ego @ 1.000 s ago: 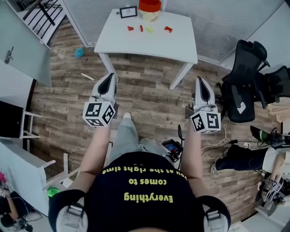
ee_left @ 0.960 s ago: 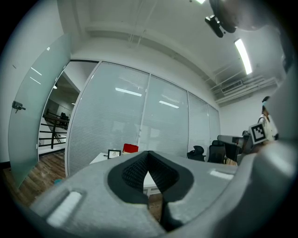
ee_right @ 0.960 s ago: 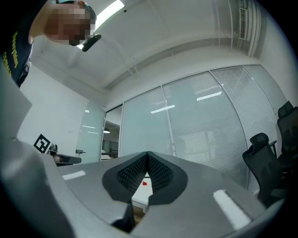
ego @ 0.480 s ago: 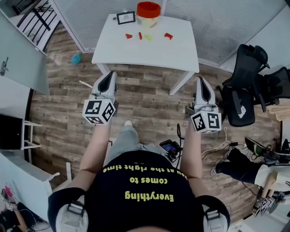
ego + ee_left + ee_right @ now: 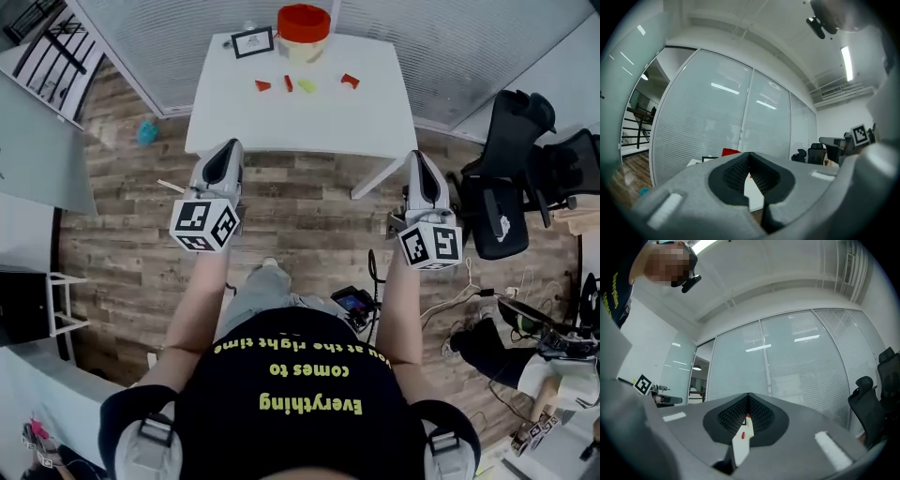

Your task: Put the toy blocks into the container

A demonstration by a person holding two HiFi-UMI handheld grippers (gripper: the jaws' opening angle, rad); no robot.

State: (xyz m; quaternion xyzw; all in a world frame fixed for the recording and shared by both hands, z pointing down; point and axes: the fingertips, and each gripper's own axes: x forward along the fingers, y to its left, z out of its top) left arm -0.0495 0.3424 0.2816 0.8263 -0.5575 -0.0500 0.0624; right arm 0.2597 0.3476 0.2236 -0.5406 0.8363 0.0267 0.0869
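Left gripper (image 5: 227, 148) and right gripper (image 5: 416, 157) (fingers (image 5: 733, 173) together, empty) faced the worktop (image 5: 300, 127); arriving closed could scatter the toy blocks (image 5: 307, 85) at twelve o'clock.

One white table (image 5: 309, 122) at the top of the frame bears four toy blocks (image 5: 288, 83), three red and one yellow-green, plus one red container (image 5: 303, 21) and one framed card (image 5: 252, 42), with two black office chairs (image 5: 514, 117) at the right edge.
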